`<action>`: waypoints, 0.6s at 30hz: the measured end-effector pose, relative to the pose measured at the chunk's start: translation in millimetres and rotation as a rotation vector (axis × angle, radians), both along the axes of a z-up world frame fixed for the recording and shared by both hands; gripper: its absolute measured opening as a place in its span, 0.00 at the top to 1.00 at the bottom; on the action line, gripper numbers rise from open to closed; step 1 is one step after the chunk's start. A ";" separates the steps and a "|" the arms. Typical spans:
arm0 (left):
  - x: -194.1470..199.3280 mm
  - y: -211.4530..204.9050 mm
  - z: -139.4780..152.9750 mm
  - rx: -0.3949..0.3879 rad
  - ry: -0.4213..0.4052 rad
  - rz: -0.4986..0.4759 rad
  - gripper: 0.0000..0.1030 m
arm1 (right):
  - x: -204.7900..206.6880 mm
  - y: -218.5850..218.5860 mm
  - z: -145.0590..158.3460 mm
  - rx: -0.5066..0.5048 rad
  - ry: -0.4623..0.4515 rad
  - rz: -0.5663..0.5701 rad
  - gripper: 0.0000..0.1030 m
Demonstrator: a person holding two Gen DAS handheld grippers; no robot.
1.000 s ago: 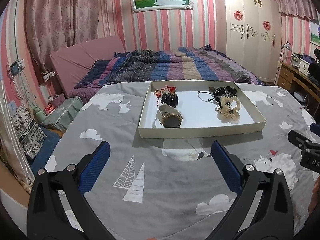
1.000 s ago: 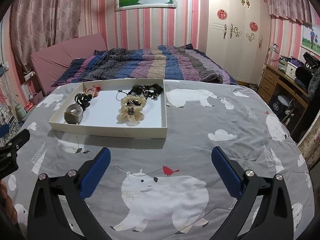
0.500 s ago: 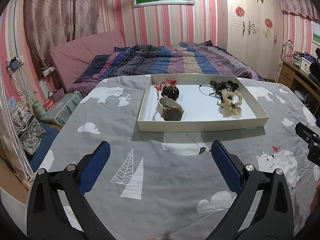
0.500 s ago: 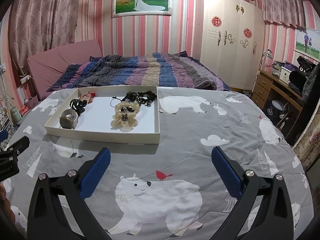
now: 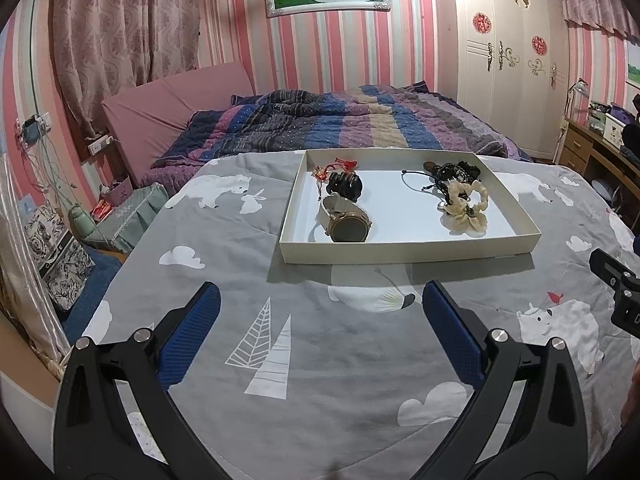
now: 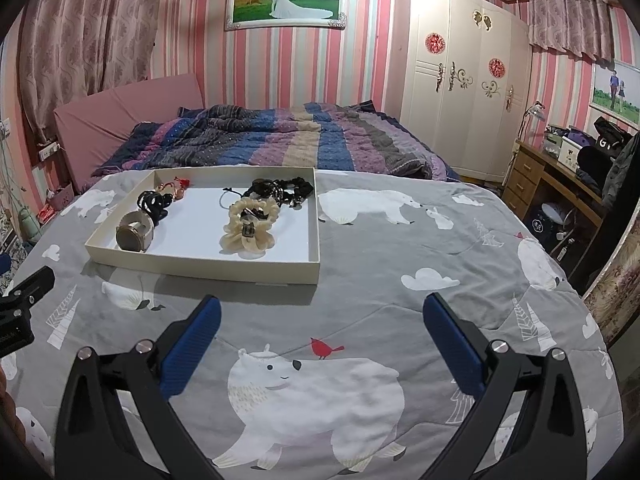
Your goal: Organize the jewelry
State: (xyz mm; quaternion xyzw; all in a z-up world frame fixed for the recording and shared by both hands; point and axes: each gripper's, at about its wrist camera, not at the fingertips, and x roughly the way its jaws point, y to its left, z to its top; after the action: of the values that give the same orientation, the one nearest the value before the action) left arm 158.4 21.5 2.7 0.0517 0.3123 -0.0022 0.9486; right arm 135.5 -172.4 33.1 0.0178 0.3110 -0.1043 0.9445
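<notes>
A shallow cream tray (image 5: 404, 251) (image 6: 200, 270) sits on a grey polar-bear bedspread. In it lie a gold watch (image 5: 347, 223) (image 6: 134, 233), a black beaded bracelet (image 5: 345, 185) (image 6: 153, 202), a red-tasselled charm (image 5: 334, 167) (image 6: 178, 187), a cream scrunchie (image 5: 466, 206) (image 6: 250, 227) and a black tangle of necklaces (image 5: 452, 171) (image 6: 282, 191). My left gripper (image 5: 320, 300) is open and empty, just short of the tray's near edge. My right gripper (image 6: 320, 312) is open and empty, near the tray's right front corner.
A striped quilt (image 5: 340, 120) covers the bed behind the tray. A white wardrobe (image 6: 460, 92) and a wooden desk (image 6: 560, 184) stand at the right. Bags and boxes (image 5: 60, 248) lie on the floor at the left. Each gripper's tip shows at the other view's edge.
Both cameras have risen and drawn back slightly, so the tray looks a bit farther away. Both grippers stay open and empty. The tray's contents have not moved.
</notes>
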 end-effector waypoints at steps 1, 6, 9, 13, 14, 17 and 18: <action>-0.1 0.0 0.0 0.001 0.000 0.001 0.03 | 0.0 0.1 0.0 0.000 0.000 0.001 0.02; 0.8 2.1 0.1 -0.004 -0.002 0.014 0.03 | 0.5 0.9 -1.2 -0.004 0.005 0.000 0.02; 1.2 2.8 0.3 -0.004 -0.002 0.015 0.03 | 0.9 1.8 -2.3 -0.005 0.008 0.000 0.02; 1.2 2.9 0.3 -0.004 -0.004 0.016 0.03 | 1.0 1.9 -3.0 -0.003 0.010 -0.001 0.02; 1.2 3.1 0.4 -0.004 -0.005 0.016 0.03 | 1.1 1.7 -3.3 -0.003 0.011 -0.003 0.02; 1.4 3.4 0.2 -0.003 -0.005 0.020 0.03 | 1.3 1.5 -4.2 -0.003 0.012 -0.006 0.02; 1.5 3.6 0.2 -0.002 -0.005 0.023 0.03 | 1.3 1.7 -4.2 -0.004 0.012 -0.007 0.02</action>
State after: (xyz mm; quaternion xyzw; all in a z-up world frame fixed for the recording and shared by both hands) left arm 159.9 25.1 2.9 0.0470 0.3107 0.0084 0.9493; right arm 136.8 -170.7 28.9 0.0161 0.3163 -0.1083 0.9423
